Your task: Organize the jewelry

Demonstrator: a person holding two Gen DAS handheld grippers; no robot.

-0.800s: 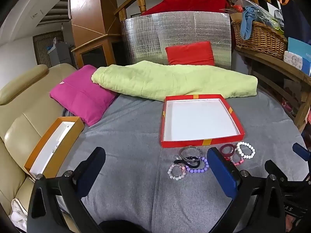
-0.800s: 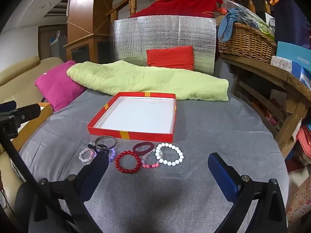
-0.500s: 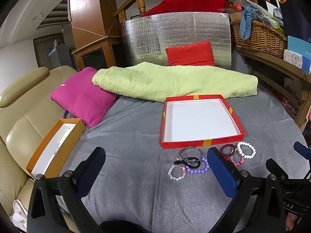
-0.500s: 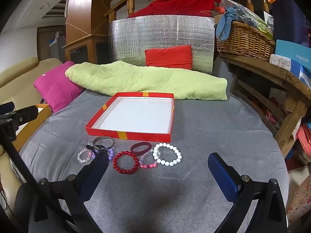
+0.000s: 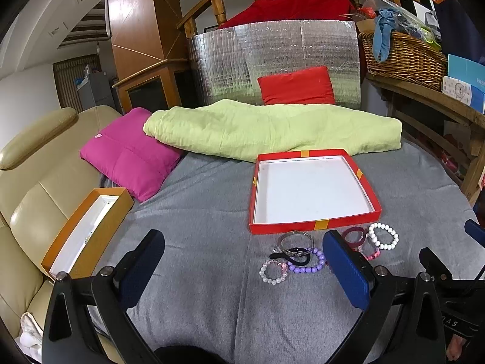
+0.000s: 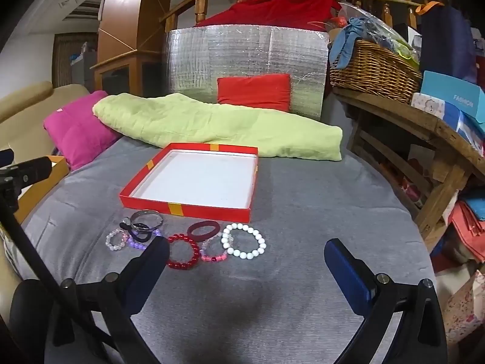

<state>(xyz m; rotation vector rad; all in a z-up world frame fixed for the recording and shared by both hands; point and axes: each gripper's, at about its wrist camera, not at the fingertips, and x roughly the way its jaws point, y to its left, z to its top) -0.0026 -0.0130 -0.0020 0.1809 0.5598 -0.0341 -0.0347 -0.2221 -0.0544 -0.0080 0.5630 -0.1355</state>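
Observation:
A shallow red tray (image 5: 285, 227) (image 6: 212, 210) with a white floor lies empty on the grey cloth. Several bracelets lie in front of it: a white bead one (image 6: 244, 241) (image 5: 383, 236), a dark red band (image 6: 203, 230), a red bead one (image 6: 182, 251), a pink one (image 6: 213, 256), a silver bangle (image 6: 147, 219) (image 5: 295, 239), a purple bead one (image 5: 306, 264) and a pale bead one (image 5: 272, 271). My left gripper (image 5: 242, 261) is open and empty, just short of the bracelets. My right gripper (image 6: 245, 268) is open and empty above the cloth, near the bracelets.
An orange box (image 5: 88, 230) with a white lining rests on the beige sofa at the left. A pink cushion (image 5: 130, 157), a green quilt (image 5: 272, 130) and a red cushion (image 5: 297, 86) lie behind the tray. A wooden shelf with a wicker basket (image 6: 372, 69) stands at the right.
Both views have shifted slightly; the right gripper has edged closer to the bracelets. Nothing has been picked up.

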